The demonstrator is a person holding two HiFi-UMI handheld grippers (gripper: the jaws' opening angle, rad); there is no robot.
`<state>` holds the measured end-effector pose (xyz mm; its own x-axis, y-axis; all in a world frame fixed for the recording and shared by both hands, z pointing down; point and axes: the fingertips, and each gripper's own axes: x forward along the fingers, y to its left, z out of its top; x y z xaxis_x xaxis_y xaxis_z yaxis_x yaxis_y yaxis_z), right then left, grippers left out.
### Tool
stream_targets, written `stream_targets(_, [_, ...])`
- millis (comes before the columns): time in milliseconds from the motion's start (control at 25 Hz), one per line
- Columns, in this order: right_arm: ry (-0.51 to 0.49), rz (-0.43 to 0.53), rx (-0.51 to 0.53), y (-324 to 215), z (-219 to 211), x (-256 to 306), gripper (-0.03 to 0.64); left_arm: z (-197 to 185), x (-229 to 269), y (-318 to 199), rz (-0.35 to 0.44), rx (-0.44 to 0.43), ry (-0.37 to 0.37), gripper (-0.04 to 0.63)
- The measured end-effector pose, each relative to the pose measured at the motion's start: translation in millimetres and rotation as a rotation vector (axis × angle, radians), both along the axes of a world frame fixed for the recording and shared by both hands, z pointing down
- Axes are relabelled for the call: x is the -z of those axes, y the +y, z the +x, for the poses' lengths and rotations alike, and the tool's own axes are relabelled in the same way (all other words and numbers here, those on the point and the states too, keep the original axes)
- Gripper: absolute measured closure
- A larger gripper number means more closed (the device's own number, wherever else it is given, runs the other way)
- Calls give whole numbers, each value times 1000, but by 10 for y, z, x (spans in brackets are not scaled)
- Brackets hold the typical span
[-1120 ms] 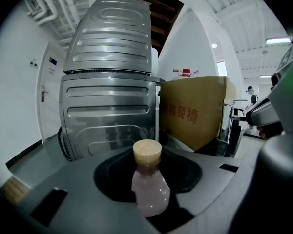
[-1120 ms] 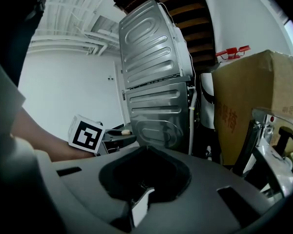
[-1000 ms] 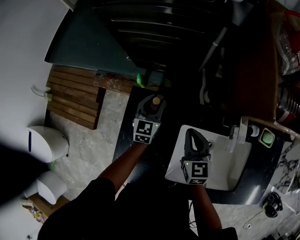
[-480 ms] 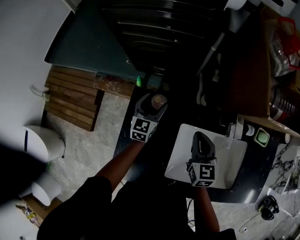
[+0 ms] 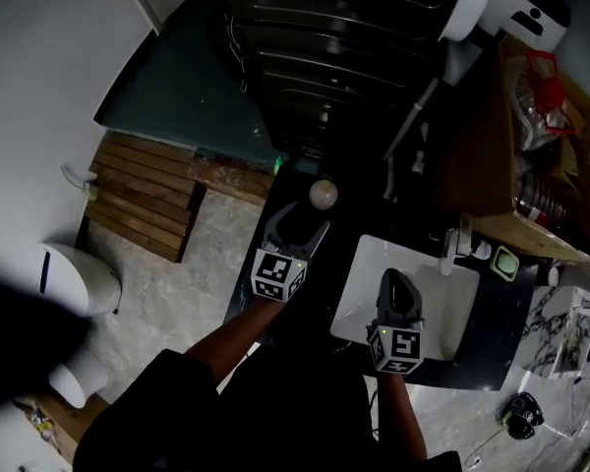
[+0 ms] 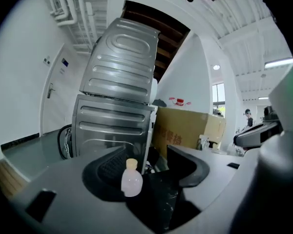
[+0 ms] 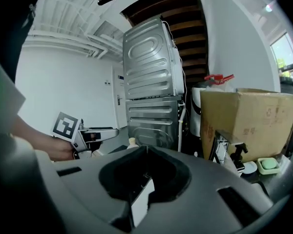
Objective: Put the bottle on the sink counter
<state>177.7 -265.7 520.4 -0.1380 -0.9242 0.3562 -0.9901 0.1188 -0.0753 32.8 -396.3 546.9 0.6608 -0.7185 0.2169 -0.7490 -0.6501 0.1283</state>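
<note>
A small pale bottle (image 5: 323,194) with a tan cap stands upright on the dark sink counter (image 5: 259,226); in the left gripper view the bottle (image 6: 131,179) is just ahead of the jaws. My left gripper (image 5: 297,222) (image 6: 147,161) sits a little behind it, clear of it, its jaws wide apart and closing slightly with nothing between them. My right gripper (image 5: 397,281) (image 7: 144,152) hangs over the white sink (image 5: 352,305), shut and holding nothing.
A faucet (image 5: 456,250) and a green soap dish (image 5: 503,264) sit at the sink's far side. A cardboard box (image 5: 492,146) stands at the right. Stacked metal machines (image 5: 324,37) rise behind the counter. A wooden mat (image 5: 143,195) lies on the floor at the left.
My left gripper opened, let go of the bottle and drew back toward me. The bottle now stands alone on the counter. The right gripper stayed over the sink.
</note>
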Motion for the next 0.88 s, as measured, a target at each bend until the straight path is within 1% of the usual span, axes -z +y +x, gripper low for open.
stream_targets(40, [-2, 12, -3, 39, -29, 56, 577, -11, 101, 104, 10, -6, 16, 348])
stream_targets(120, [-21, 35, -12, 116, -79, 165, 577, -23, 282, 317, 29, -22, 35, 464])
stream_targets(160, [-29, 44, -15, 155, -109, 217, 577, -35, 363, 420, 36, -31, 40, 487])
stream_targets(200, [-30, 53, -15, 194, -141, 271, 577, -55, 437, 517, 42, -39, 46, 542])
stream_targets(240, [-27, 63, -14, 234, -175, 328, 577, -83, 506, 608, 44, -44, 52, 558])
stream_targets(320, [-18, 83, -14, 329, -228, 444, 577, -141, 629, 788, 40, -53, 74, 578])
stream_targets(440, [-6, 102, -29, 502, -261, 591, 577, -218, 761, 1052, 30, -67, 94, 580])
stream_targets(600, [8, 100, -62, 804, -280, 664, 577, -296, 794, 1402, 33, -86, 74, 580])
stream_targets(720, [21, 104, -78, 1024, -298, 678, 577, -281, 763, 1615, 27, -113, 74, 580])
stream_targets(880, [30, 105, -65, 1229, -362, 632, 577, -294, 858, 1856, 59, -126, 60, 580])
